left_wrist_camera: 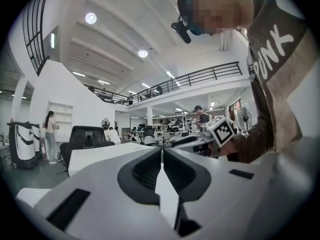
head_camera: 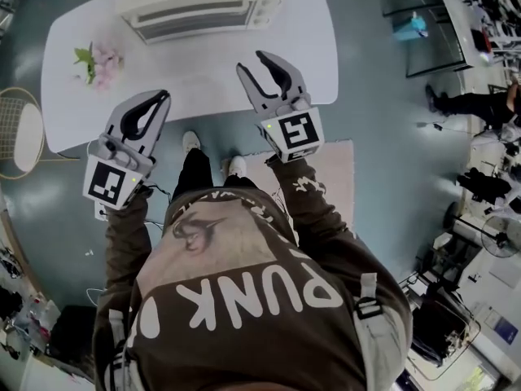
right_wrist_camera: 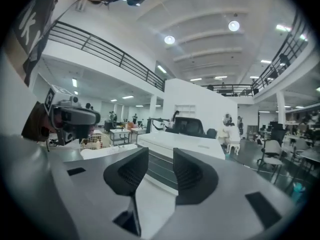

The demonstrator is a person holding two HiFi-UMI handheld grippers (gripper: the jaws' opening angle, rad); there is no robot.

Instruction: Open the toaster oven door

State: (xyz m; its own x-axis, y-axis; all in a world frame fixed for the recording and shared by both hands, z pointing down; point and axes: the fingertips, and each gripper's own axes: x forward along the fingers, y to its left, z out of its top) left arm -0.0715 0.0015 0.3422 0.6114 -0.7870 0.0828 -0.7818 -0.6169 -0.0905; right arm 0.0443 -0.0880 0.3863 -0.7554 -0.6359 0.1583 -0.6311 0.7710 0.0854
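Observation:
A white toaster oven (head_camera: 199,6) stands at the far side of the white table (head_camera: 187,84), its front toward me and its door looking closed. My right gripper (head_camera: 252,62) hovers over the table's near edge, short of the oven, jaws open and empty. In the right gripper view the oven (right_wrist_camera: 187,145) shows straight ahead beyond the right gripper (right_wrist_camera: 160,156), apart from it. My left gripper (head_camera: 161,98) is lower left, near the table's front edge, shut on nothing. The left gripper view shows the left gripper (left_wrist_camera: 162,151) with its jaws pressed together.
Pink flowers (head_camera: 99,62) lie on the table's left part. A wicker chair (head_camera: 18,130) stands left of the table. A pale rug (head_camera: 335,177) lies under my feet. Desks, chairs and people fill the room in the background.

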